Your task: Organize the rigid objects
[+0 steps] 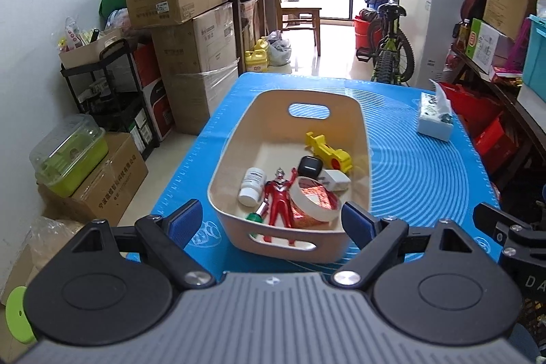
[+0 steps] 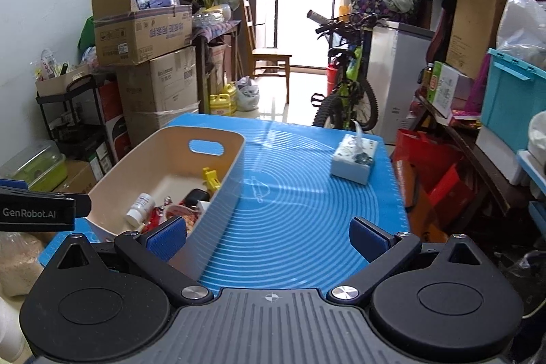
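Note:
A beige basket (image 1: 235, 139) with handle slots stands on the blue mat (image 1: 426, 166). Inside lie a red hero figure (image 1: 280, 200), a white pill bottle (image 1: 252, 186), a yellow toy (image 1: 329, 152), a black case (image 1: 310, 166), a white adapter (image 1: 336, 179), a tape roll (image 1: 315, 205) and a green-capped item (image 1: 256, 216). My left gripper (image 1: 269, 220) hangs open just before the basket's near end, nothing between its blue pads. In the right wrist view the basket (image 2: 225, 193) sits at left; my right gripper (image 2: 269, 239) is open over bare mat (image 2: 307, 210), its left pad by the basket's wall.
A tissue box (image 1: 435, 118) stands on the mat's far right (image 2: 355, 159). Stacked cardboard boxes (image 1: 191, 33) and a black shelf line the left wall. A bicycle (image 1: 389, 43) stands beyond the table; shelves with boxes and red bags crowd the right side.

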`<state>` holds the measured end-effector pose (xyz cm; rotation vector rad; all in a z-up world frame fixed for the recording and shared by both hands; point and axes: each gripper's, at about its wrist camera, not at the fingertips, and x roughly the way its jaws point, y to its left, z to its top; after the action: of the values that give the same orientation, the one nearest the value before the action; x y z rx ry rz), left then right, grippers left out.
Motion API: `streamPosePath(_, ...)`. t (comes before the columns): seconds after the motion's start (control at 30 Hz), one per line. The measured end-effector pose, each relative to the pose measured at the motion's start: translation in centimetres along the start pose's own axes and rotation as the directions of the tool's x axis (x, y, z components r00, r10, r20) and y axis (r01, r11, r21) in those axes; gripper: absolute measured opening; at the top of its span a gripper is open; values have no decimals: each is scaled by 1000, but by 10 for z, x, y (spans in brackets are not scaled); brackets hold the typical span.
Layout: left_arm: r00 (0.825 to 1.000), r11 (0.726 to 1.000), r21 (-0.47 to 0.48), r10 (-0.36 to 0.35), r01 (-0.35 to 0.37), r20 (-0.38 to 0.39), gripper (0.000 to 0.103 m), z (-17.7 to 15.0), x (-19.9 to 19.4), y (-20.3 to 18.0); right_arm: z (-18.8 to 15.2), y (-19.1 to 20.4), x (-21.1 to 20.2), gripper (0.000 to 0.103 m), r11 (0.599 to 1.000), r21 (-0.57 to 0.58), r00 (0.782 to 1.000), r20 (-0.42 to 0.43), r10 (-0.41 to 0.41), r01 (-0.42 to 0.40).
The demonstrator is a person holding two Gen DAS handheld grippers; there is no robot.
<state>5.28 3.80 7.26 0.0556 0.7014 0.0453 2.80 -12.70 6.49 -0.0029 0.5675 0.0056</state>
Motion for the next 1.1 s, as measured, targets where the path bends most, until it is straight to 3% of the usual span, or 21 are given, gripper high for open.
streamPosePath(0.4,999,999,35,-9,7,38,88,-38,-17,-19,-40,-27,-27,101,994,109,1000,24,-14,11)
streamPosePath(0.83,999,997,73,-8,4,47,88,-85,-16,-31,-80,-27,-33,101,991,131,1000,17,-7,4)
streamPosePath(1.1,998,999,51,-21,18,60,88,-96,-15,-27,-95,-13,-34,101,997,77,999,45,-10,6)
